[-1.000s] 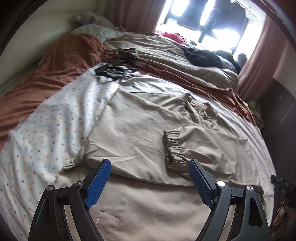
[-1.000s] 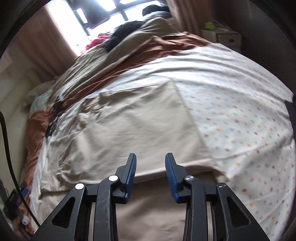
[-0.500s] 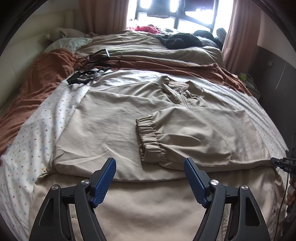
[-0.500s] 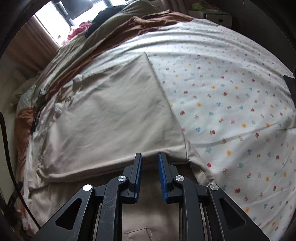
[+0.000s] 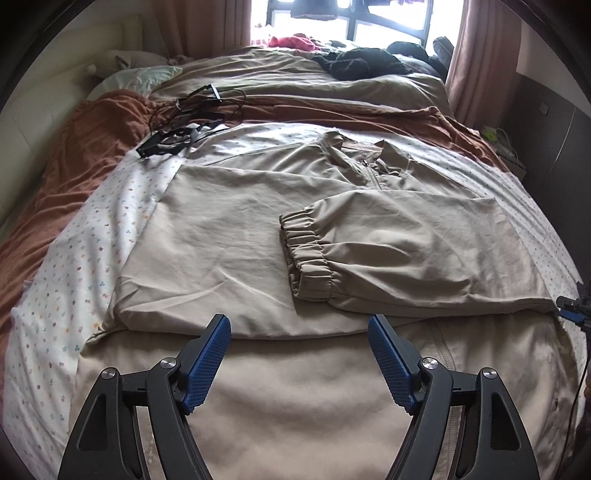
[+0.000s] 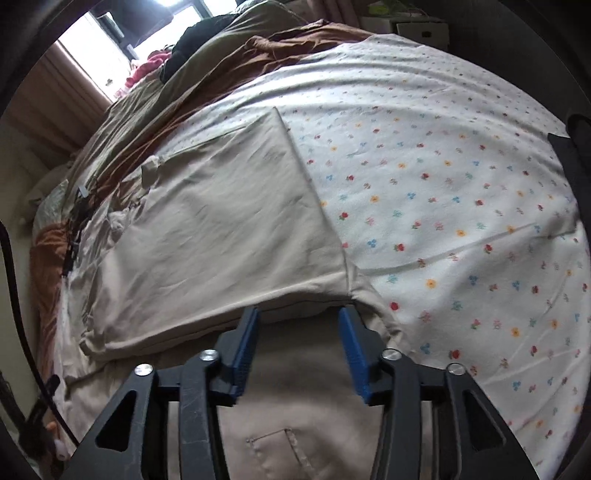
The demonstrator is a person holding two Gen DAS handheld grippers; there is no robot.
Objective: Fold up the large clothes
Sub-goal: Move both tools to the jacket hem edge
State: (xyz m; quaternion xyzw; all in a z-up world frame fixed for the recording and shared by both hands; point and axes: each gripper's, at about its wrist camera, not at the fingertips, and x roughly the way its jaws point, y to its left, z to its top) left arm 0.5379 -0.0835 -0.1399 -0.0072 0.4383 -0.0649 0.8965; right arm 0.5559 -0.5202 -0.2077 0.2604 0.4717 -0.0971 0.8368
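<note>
The beige jacket [image 5: 236,236] lay flat on the floral sheet [image 5: 74,266], collar [image 5: 369,158] toward the window [image 5: 351,18] and hem toward the cameras, its long axis running along the bed. One sleeve was folded across the chest, its elastic cuff [image 5: 306,254] near the centre line. The left gripper [image 5: 299,339] hovered above the folded lower edge with fingers spread wide, holding nothing. The right gripper [image 6: 299,332] stood at the garment's right-hand corner [image 6: 354,291], fingers parted about the fold, gripping no cloth. Bare sheet [image 6: 461,206] extended well clear to the right of the jacket's straight side edge; on the left a narrower strip met a brown blanket [image 5: 85,155]. Black cables [image 5: 184,125] lay beyond the shoulder.
</note>
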